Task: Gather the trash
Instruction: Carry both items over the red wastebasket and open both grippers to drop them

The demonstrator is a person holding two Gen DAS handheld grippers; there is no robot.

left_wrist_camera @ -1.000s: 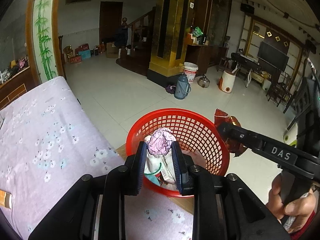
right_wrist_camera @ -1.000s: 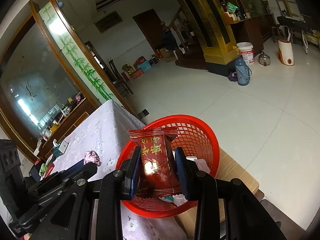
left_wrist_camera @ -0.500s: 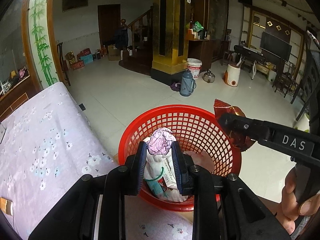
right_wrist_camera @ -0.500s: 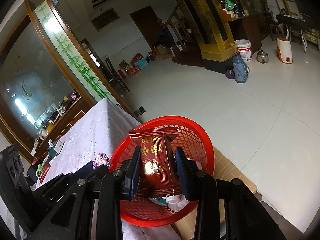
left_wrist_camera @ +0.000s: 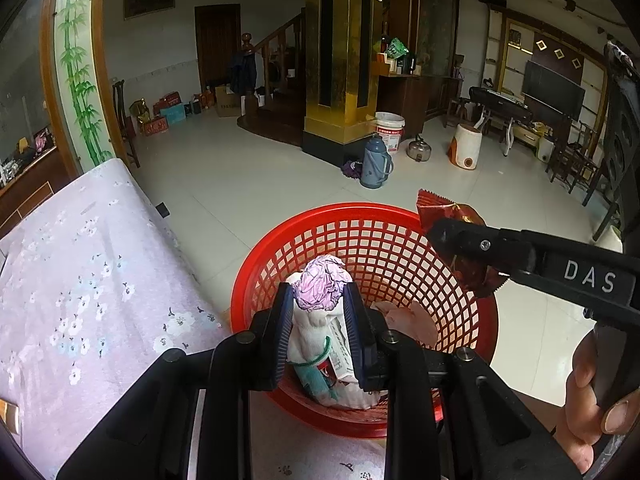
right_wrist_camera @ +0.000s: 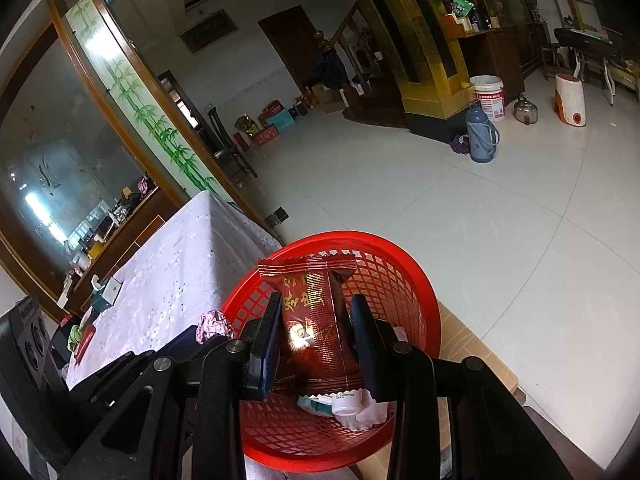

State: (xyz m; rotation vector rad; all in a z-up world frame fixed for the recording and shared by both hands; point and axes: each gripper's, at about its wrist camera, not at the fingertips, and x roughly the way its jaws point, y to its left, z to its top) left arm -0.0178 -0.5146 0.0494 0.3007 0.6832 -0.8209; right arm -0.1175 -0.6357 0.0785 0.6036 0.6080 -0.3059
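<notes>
Left tongs [left_wrist_camera: 318,304] are clamping a crumpled pink-and-white wad [left_wrist_camera: 322,290] between both pads, directly above the red mesh basket [left_wrist_camera: 360,236]. The wad's lower part is blending into white packaging lying in the basket behind it, so where one ends and the other begins is hard to make out.

Right tongs [right_wrist_camera: 316,320] are gripping a dark red snack wrapper [right_wrist_camera: 310,292] upright over the same basket. From the left wrist view the wrapper [left_wrist_camera: 460,236] is showing only in part, the black finger [left_wrist_camera: 480,242] of the right tongs crossing in front of it near the basket's right rim. A hand [left_wrist_camera: 596,400] is showing at the lower right edge, cut off by the frame.

Basket contents are partly screened by the tongs in both views: white packaging with green print [left_wrist_camera: 326,364], a pinkish piece [left_wrist_camera: 404,316] and a small white cap-like item [right_wrist_camera: 346,404] are discernible; printing is too small to read.

The basket is sitting at the end of a worktop covered by a lilac floral cloth [left_wrist_camera: 80,280]; whether it is resting on the cloth or on the brown board [right_wrist_camera: 472,344] beneath is unclear. Small objects [right_wrist_camera: 100,288] at the far end of the cloth are too blurred to identify.
</notes>
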